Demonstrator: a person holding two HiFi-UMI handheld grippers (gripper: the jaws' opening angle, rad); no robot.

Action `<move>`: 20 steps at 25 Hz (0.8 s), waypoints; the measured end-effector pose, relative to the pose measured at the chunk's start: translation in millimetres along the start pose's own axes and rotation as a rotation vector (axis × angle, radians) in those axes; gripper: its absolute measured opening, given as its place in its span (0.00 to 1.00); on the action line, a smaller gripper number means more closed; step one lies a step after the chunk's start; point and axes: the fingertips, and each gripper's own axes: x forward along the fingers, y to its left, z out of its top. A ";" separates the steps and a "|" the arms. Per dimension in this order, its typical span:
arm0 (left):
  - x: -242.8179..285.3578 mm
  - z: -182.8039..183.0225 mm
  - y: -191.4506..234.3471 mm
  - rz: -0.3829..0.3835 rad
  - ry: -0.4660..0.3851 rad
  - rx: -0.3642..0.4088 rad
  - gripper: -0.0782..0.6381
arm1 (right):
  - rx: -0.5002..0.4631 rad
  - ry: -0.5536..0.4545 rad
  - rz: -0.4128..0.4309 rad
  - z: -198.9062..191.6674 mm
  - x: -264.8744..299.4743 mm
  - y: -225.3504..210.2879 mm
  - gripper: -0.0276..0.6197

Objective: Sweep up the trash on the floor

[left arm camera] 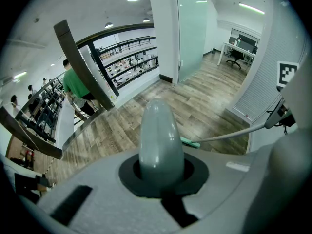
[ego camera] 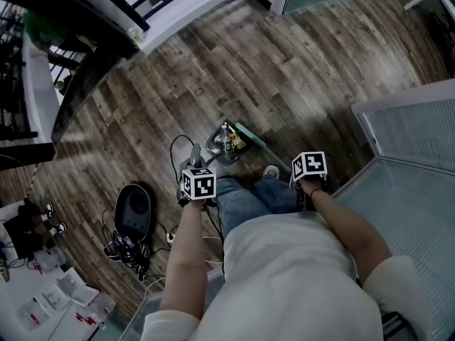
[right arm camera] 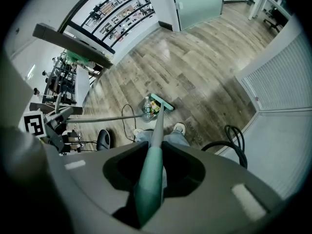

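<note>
The left gripper (ego camera: 196,176) is clamped on the grey knob of the pan handle (left arm camera: 161,135). The right gripper (ego camera: 308,172) is clamped on the teal broom handle (right arm camera: 150,179), and both jaws sit tight round their poles.

Just ahead of the shoes (ego camera: 271,170) the pan (ego camera: 219,146) rests on the floor with the trash (ego camera: 229,142), a bottle and bright wrappers, apparently already in it. The broom head (ego camera: 251,134) touches or lies just beside its far side.

The likely risk is a spill: the bottle is round, so if the long handle tips the pan during a lift, it could roll back out. A further push from the broom might also knock the pan over.

A cable (ego camera: 173,148) loops on the floor just left of the pan and could catch it or a foot. A black hose (right arm camera: 235,139) coils by the right foot at the floor's edge, where the white slatted wall (ego camera: 419,130) begins.

Further left lies a black oval thing (ego camera: 133,208) among more wires. Well beyond, a person in green (left arm camera: 73,84) stands by a railing (left arm camera: 124,45).
</note>
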 end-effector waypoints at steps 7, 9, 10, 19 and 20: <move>-3.3 -6.4 2.2 0.003 0.001 -0.024 0.13 | -0.008 -0.018 0.004 -5.3 -8.0 -8.1 0.19; -3.9 -8.1 2.3 -0.003 0.003 -0.034 0.13 | -0.013 -0.023 0.006 -7.1 -10.0 -8.4 0.19; -4.5 -8.4 2.1 -0.008 0.005 -0.036 0.12 | -0.021 -0.025 0.005 -7.4 -11.4 -7.9 0.19; -14.1 -18.4 -17.0 -0.035 0.002 -0.006 0.12 | -0.044 -0.068 0.017 -12.1 -26.4 -10.7 0.19; -14.9 -19.5 -20.7 -0.033 0.000 0.002 0.12 | -0.039 -0.074 0.023 -12.5 -28.4 -11.9 0.19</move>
